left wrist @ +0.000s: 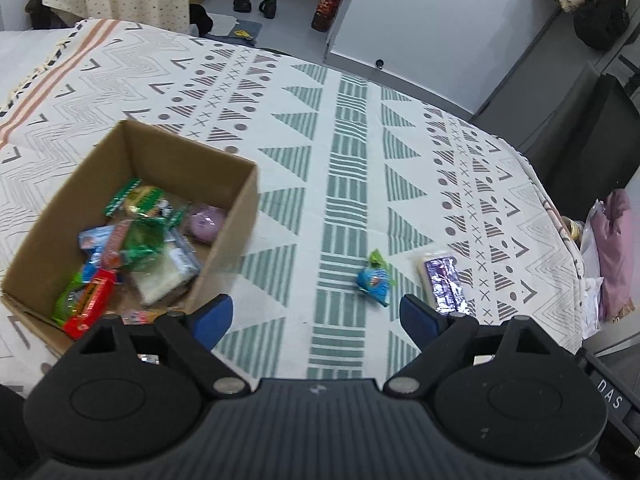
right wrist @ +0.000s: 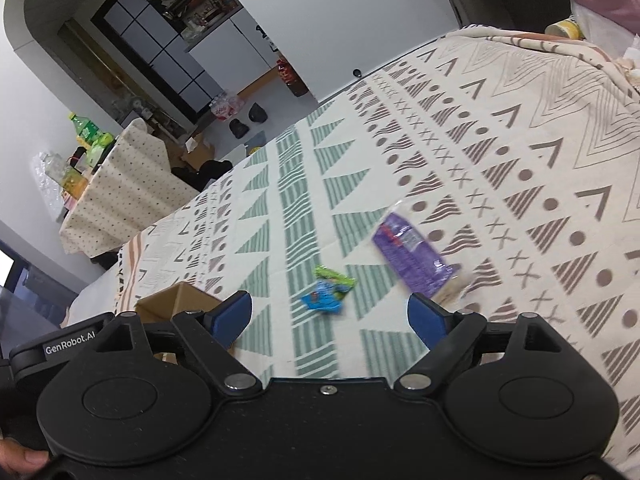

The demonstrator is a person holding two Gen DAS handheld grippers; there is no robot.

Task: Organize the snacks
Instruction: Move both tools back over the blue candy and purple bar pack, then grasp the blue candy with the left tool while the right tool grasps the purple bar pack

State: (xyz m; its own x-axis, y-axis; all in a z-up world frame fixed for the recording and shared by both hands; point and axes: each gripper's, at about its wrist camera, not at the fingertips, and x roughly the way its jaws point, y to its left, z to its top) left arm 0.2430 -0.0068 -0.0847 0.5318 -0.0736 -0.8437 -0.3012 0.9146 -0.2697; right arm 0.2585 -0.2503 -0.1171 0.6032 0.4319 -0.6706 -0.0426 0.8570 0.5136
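Patterned cloth, cream with green striped triangles and grey chevrons, covers the tabletop (left wrist: 352, 160) across both views.

Left gripper (left wrist: 316, 316): released, blue fingers (left wrist: 212, 316) spread wide, nothing between them, held above the cloth. Just beside its left finger stands an open cardboard box (left wrist: 236, 216). The box holds a loose pile of wrapped snacks: a red packet (left wrist: 90, 308) at the near corner, green wrappers (left wrist: 142, 240) in the middle, a clear white pack (left wrist: 164, 276) near the right wall, and a round purple item (left wrist: 206, 220) toward the far corner.

Ahead of the left gripper, two snacks lie on the cloth outside the box: a small blue-and-green wrapped snack (left wrist: 374, 280) on the green striped band, and a flat purple packet (left wrist: 444, 280) to its right, near the right finger. The two are close but apart.

Right gripper (right wrist: 330, 316): released, fingers (right wrist: 428, 318) wide apart, empty, above the cloth. The blue-and-green snack (right wrist: 326, 290) lies just ahead, between the finger lines. The purple packet (right wrist: 408, 252) lies beyond the right finger. A corner of the box (right wrist: 176, 300) shows behind the left finger. A fingertip (right wrist: 24, 460) of the person's hand shows at the lower left edge.

Farther off: a second table with a dotted cloth (right wrist: 128, 188) carrying bottles (right wrist: 86, 130), dark shoes (left wrist: 256, 2) on the floor, and dark cabinets (right wrist: 160, 40).
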